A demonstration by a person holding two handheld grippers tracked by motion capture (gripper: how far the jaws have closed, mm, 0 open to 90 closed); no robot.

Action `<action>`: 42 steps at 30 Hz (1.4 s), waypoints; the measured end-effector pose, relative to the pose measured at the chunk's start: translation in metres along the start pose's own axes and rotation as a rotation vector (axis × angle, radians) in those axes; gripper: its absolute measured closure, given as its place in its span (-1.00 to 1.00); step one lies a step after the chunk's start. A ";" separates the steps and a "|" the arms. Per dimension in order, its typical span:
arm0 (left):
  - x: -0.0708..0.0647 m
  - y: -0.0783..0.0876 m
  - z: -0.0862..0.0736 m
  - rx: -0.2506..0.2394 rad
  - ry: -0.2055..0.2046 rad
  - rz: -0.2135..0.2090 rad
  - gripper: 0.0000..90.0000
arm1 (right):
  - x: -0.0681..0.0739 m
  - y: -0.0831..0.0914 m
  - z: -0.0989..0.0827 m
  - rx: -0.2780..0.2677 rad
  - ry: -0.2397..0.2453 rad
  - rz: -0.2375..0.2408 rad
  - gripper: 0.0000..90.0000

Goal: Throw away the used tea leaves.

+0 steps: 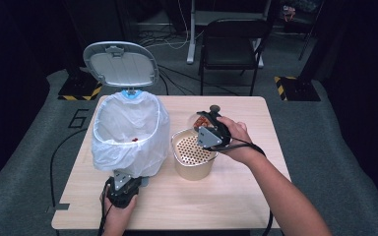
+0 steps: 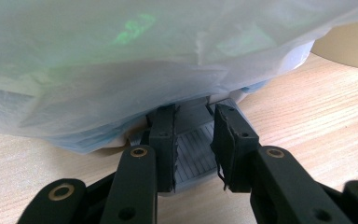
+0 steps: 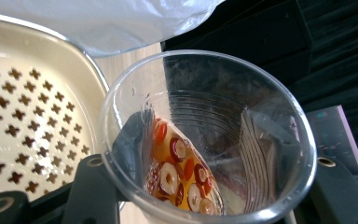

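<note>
A pedal bin (image 1: 128, 132) lined with a white bag stands at the table's left, its grey lid (image 1: 120, 64) raised. My left gripper (image 1: 124, 181) is at the bin's foot. In the left gripper view it (image 2: 195, 126) is open, jaws resting on the grey ribbed pedal (image 2: 193, 154) under the bag (image 2: 121, 70). My right gripper (image 1: 207, 125) is shut on a clear plastic cup (image 3: 214, 93), tilted beside a beige perforated strainer pot (image 1: 193, 150). Red-and-white fruit slices (image 3: 177, 172) lie in amber liquid in the cup. The strainer's rim (image 3: 93, 70) is just left of the cup.
A few small red bits (image 1: 134, 140) lie inside the bin bag. The wooden table (image 1: 236, 196) has bare room at its right and front. A black folding chair (image 1: 231, 44) stands behind the far edge, with cables on the floor.
</note>
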State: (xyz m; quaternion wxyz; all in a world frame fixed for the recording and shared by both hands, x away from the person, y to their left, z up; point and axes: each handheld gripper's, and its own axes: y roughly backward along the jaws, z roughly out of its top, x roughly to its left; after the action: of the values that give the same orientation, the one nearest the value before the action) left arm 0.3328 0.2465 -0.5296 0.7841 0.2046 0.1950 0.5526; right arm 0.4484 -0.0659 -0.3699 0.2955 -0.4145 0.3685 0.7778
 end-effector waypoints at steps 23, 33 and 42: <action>0.000 0.000 0.000 0.004 0.003 -0.004 0.55 | 0.031 -0.011 0.013 0.163 0.610 -0.090 0.01; 0.000 0.000 0.000 0.004 0.003 -0.004 0.55 | 0.041 -0.011 0.016 0.203 0.905 -0.164 0.02; 0.000 0.000 0.000 0.004 0.001 -0.003 0.55 | 0.045 -0.013 0.013 0.224 0.998 -0.169 0.02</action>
State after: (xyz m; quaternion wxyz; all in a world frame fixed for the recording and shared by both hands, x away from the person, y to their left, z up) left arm 0.3327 0.2469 -0.5293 0.7845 0.2057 0.1968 0.5510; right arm 0.4309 -0.0414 -0.4081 0.1881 -0.7292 0.5107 0.4148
